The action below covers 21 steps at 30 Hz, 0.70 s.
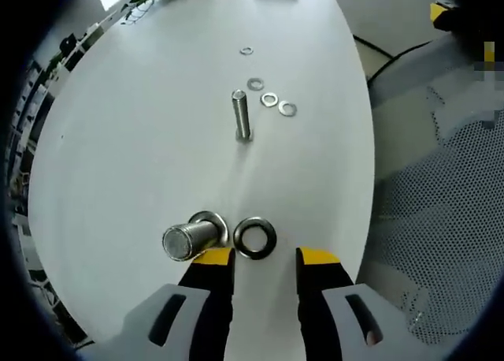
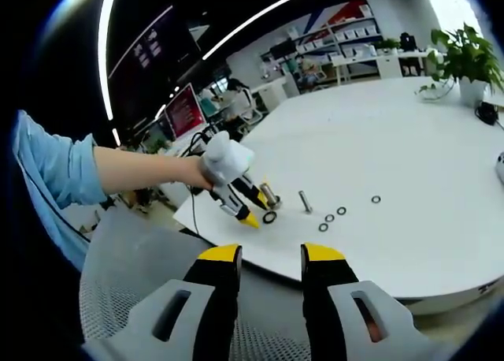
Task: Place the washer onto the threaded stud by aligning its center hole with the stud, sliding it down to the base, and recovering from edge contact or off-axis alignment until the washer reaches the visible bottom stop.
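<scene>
Both grippers spread, nothing held; washer flat on desk.
Left gripper view: left gripper (image 1: 265,257) jaws apart just short of the large washer (image 1: 255,237), which lies beside a near stud (image 1: 191,239); a 2nd stud (image 1: 241,115) stands farther back with 4 small washers (image 1: 269,99) near it on the white desk (image 1: 118,140). Right gripper view: right gripper (image 2: 270,255) jaws apart, off the desk's edge; a hand (image 2: 197,172) holds the left gripper by the washer.

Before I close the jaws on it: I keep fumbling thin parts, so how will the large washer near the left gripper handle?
The large washer lies flat on the smooth white table, so it will probably slide rather than lift. It looks like shiny metal: likely stiff and slippery. On edge, being round, it could roll.
</scene>
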Motion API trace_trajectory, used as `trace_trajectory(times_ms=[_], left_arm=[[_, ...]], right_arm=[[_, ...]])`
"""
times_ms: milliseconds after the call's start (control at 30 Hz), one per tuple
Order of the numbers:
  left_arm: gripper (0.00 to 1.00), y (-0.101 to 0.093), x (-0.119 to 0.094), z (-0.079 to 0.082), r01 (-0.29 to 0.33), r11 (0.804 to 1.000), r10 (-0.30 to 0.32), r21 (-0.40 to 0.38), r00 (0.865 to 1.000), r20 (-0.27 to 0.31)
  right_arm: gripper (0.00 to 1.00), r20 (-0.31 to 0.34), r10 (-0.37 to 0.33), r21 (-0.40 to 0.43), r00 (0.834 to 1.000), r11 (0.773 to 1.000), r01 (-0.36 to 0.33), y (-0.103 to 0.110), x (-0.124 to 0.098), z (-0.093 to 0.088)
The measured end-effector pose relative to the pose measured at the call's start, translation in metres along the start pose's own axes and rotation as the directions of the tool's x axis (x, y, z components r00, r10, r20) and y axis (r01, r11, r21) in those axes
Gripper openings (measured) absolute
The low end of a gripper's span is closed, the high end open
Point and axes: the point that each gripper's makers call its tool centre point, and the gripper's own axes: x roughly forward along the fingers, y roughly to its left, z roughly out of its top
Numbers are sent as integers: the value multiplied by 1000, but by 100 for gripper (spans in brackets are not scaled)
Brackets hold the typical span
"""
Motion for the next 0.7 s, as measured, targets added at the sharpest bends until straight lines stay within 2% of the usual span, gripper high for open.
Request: trace_trajectory(times_ms=[500, 567, 600, 700], left_arm=[[31, 2, 8, 4, 5, 1000, -5, 10, 1000, -3], [28, 5, 8, 4, -17, 999, 17, 33, 1000, -6], [25, 7, 8, 4, -33, 997, 34, 70, 999, -14], [22, 7, 9, 3, -39, 996, 40, 76, 999, -16]], right_arm=[[32, -5, 4, -4, 1000, 1000, -4, 0, 1, 0], [32, -6, 4, -4, 1000, 1000, -4, 0, 1, 0], [32, -7, 4, -4, 1000, 1000, -4, 0, 1, 0], [32, -9, 4, -4, 1000, 1000, -4, 0, 1, -1]])
